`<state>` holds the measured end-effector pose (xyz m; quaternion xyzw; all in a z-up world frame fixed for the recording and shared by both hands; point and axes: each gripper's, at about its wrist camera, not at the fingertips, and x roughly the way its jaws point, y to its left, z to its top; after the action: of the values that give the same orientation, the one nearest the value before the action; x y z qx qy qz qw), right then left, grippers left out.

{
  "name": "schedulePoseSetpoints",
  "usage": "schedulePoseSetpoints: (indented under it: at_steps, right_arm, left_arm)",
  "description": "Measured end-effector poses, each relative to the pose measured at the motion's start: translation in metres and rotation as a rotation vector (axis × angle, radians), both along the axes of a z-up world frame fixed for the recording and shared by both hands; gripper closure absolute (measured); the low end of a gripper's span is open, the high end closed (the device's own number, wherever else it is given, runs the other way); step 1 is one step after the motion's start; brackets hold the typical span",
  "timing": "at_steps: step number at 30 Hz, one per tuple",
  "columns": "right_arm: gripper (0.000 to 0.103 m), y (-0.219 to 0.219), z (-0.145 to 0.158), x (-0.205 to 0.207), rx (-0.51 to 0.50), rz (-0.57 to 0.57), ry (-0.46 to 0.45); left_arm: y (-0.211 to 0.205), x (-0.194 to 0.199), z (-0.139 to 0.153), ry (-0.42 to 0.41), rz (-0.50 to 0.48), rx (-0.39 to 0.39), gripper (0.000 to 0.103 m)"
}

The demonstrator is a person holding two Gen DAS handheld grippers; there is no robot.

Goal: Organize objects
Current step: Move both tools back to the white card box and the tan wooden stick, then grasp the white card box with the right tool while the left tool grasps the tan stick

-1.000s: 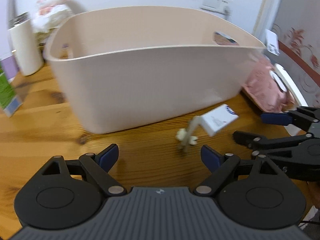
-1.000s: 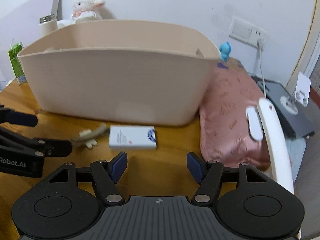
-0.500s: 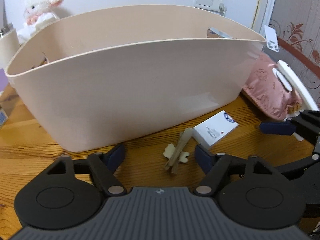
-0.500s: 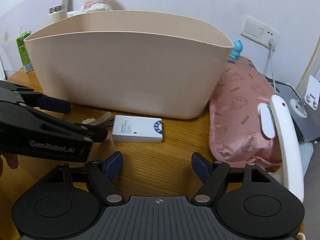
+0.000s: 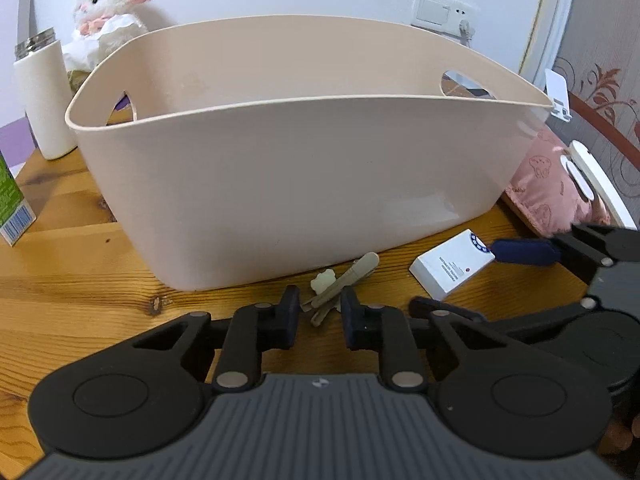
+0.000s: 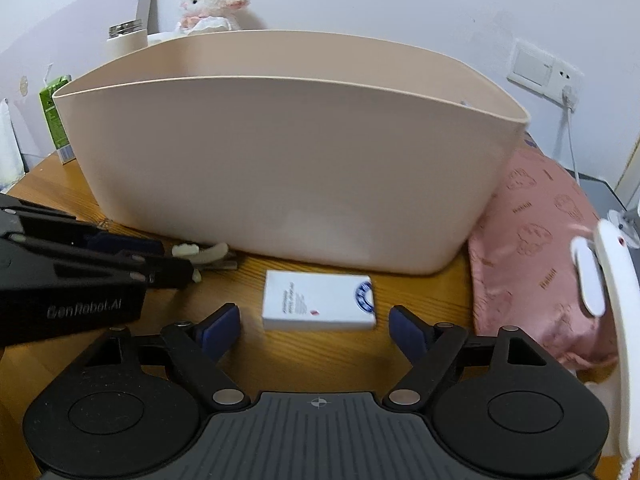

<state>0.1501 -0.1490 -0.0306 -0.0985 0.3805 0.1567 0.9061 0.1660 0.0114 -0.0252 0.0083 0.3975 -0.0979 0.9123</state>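
A large beige basket (image 5: 304,184) stands on the wooden table (image 5: 72,288); it also shows in the right wrist view (image 6: 280,168). A beige hair clip (image 5: 340,280) with a small flower lies in front of it. My left gripper (image 5: 320,310) has its jaws narrowed around the clip's near end; contact is unclear. In the right wrist view the clip (image 6: 204,254) sits at the left gripper's tips. A small white box (image 6: 318,300) lies flat between the open fingers of my right gripper (image 6: 316,326); the box also shows in the left wrist view (image 5: 452,268).
A pink hot-water bag (image 6: 536,256) with a white charger lies to the right of the basket. A white bottle (image 5: 42,96), a plush lamb (image 5: 108,16) and a green carton (image 5: 12,200) stand at the back left. A wall socket (image 6: 544,72) is behind.
My left gripper has moved forward to the hair clip and its jaws have closed in from wide open. My right gripper has moved closer to the white box, still open.
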Motion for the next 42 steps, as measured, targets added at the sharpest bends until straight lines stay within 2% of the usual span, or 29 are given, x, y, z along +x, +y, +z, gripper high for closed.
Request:
schedulePoseSetpoints:
  at_steps: [2, 3, 4, 7, 11, 15, 17, 20, 22, 23, 25, 27, 29, 30, 42]
  right_arm:
    - [0.020, 0.001, 0.000, 0.001, -0.004, 0.002, -0.009]
    - [0.020, 0.000, 0.000, 0.001, -0.002, 0.002, -0.010]
    - [0.021, -0.001, -0.001, 0.000, -0.001, -0.003, -0.011]
    - [0.020, -0.008, -0.001, 0.002, -0.002, -0.035, -0.009]
    - [0.021, -0.016, -0.002, 0.005, -0.009, -0.073, -0.016]
    - [0.023, -0.027, -0.003, 0.011, 0.013, -0.111, -0.011]
    - [0.022, -0.027, -0.003, 0.011, 0.013, -0.100, -0.011]
    - [0.022, -0.019, -0.004, 0.011, -0.002, -0.100, -0.028]
    - [0.022, -0.019, -0.004, 0.011, 0.004, -0.093, -0.027]
    - [0.022, -0.018, -0.004, 0.012, 0.007, -0.091, -0.027]
    - [0.023, -0.015, -0.004, 0.012, 0.009, -0.087, -0.029]
    - [0.029, -0.014, -0.003, 0.012, 0.023, -0.076, -0.027]
    - [0.045, -0.013, -0.002, 0.012, 0.045, -0.069, -0.021]
    - [0.048, -0.012, -0.002, 0.011, 0.043, -0.068, -0.025]
    - [0.049, -0.010, 0.005, -0.007, 0.037, -0.075, -0.051]
  left_arm:
    - [0.000, 0.000, 0.000, -0.006, 0.003, 0.010, 0.067]
    - [0.000, 0.001, 0.000, -0.010, 0.013, 0.014, 0.048]
    - [0.001, 0.002, 0.000, -0.001, 0.026, 0.003, 0.034]
    - [0.000, 0.007, -0.002, 0.020, 0.045, -0.023, 0.028]
    - [-0.011, 0.011, -0.003, 0.029, 0.092, -0.005, 0.021]
    - [-0.019, 0.016, -0.006, 0.034, 0.197, 0.016, 0.009]
    - [-0.023, 0.018, -0.009, 0.016, 0.254, 0.073, 0.010]
    - [-0.024, 0.014, -0.009, -0.011, 0.263, 0.078, 0.018]
    - [-0.021, 0.013, -0.007, -0.020, 0.261, 0.075, 0.040]
    - [-0.019, 0.012, -0.005, -0.021, 0.263, 0.071, 0.047]
    - [-0.015, 0.011, -0.002, -0.019, 0.271, 0.058, 0.077]
    - [-0.010, 0.010, -0.002, -0.017, 0.268, 0.039, 0.084]
    - [-0.010, 0.010, -0.002, -0.016, 0.253, 0.038, 0.086]
    - [-0.010, 0.010, -0.002, -0.013, 0.245, 0.038, 0.086]
    - [-0.001, -0.006, 0.002, 0.004, 0.104, -0.059, 0.093]
